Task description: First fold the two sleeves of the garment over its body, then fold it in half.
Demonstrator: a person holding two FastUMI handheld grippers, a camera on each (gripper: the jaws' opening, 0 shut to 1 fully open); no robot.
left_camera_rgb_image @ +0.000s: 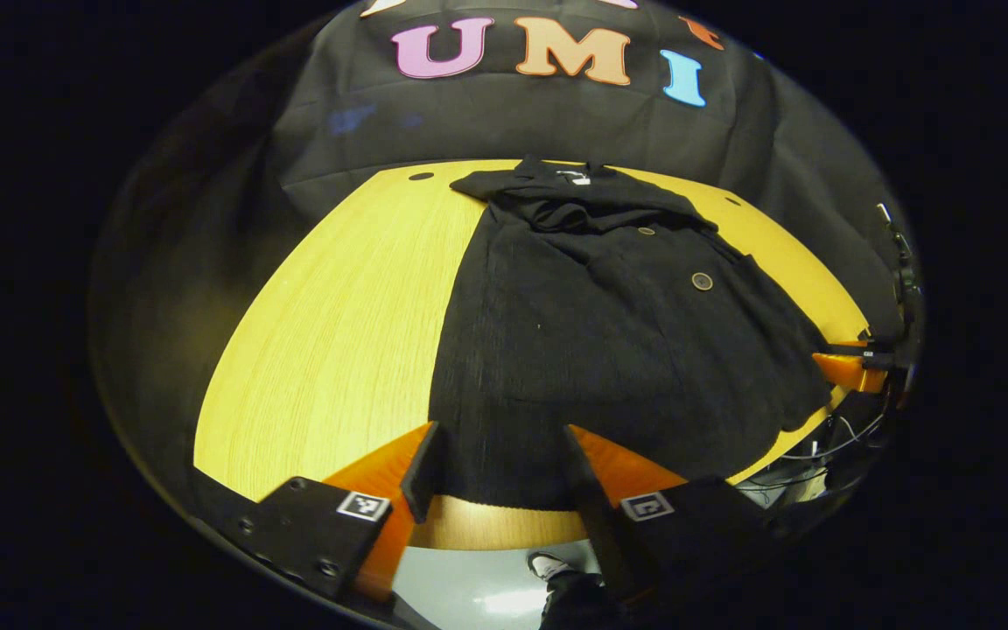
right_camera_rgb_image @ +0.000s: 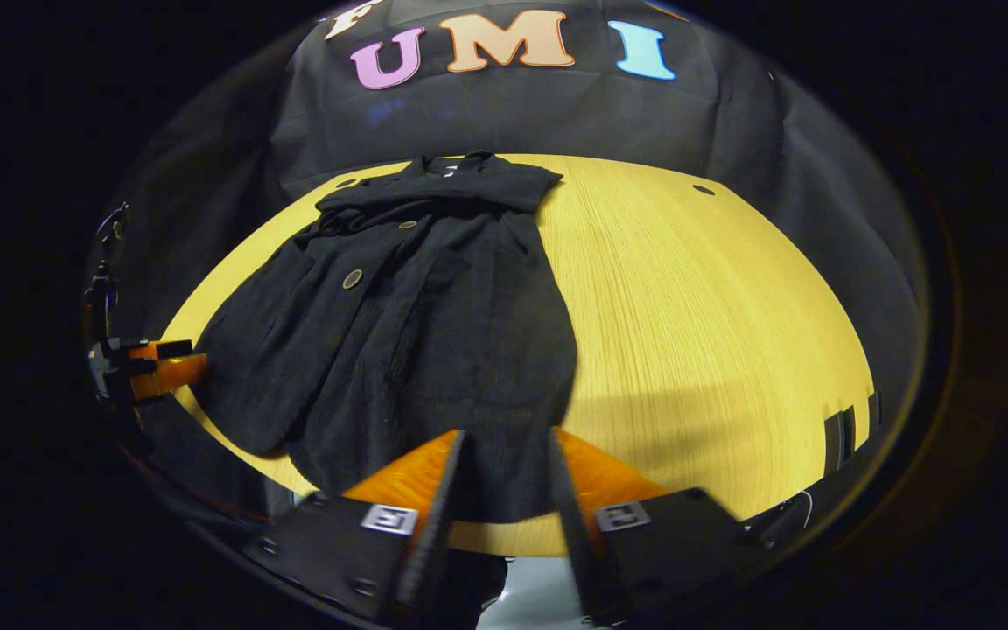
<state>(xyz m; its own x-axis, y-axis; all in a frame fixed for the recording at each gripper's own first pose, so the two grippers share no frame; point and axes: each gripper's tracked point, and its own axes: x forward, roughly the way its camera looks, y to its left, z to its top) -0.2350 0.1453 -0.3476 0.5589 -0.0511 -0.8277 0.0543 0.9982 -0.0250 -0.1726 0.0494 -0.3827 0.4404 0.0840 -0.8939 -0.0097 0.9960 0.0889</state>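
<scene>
A black buttoned coat (left_camera_rgb_image: 591,341) lies flat on the yellow wooden table (left_camera_rgb_image: 338,332), collar at the far side and hem at the near edge. One sleeve (left_camera_rgb_image: 775,350) lies along its right side. My left gripper (left_camera_rgb_image: 501,433) is open, its fingers straddling the left part of the hem. In the right gripper view the coat (right_camera_rgb_image: 434,332) sits left of centre with that sleeve (right_camera_rgb_image: 250,376) on its left. My right gripper (right_camera_rgb_image: 506,437) is open over the hem's right part. Each view shows the other gripper far off at the table edge, my right gripper (left_camera_rgb_image: 854,367) and my left gripper (right_camera_rgb_image: 150,367).
Bare tabletop (right_camera_rgb_image: 714,332) spreads to the right of the coat in the right gripper view. The black cloth wall rises behind the table. A person's shoe (left_camera_rgb_image: 548,564) stands on the floor below the near edge. Cables (left_camera_rgb_image: 819,446) hang by the table's right corner.
</scene>
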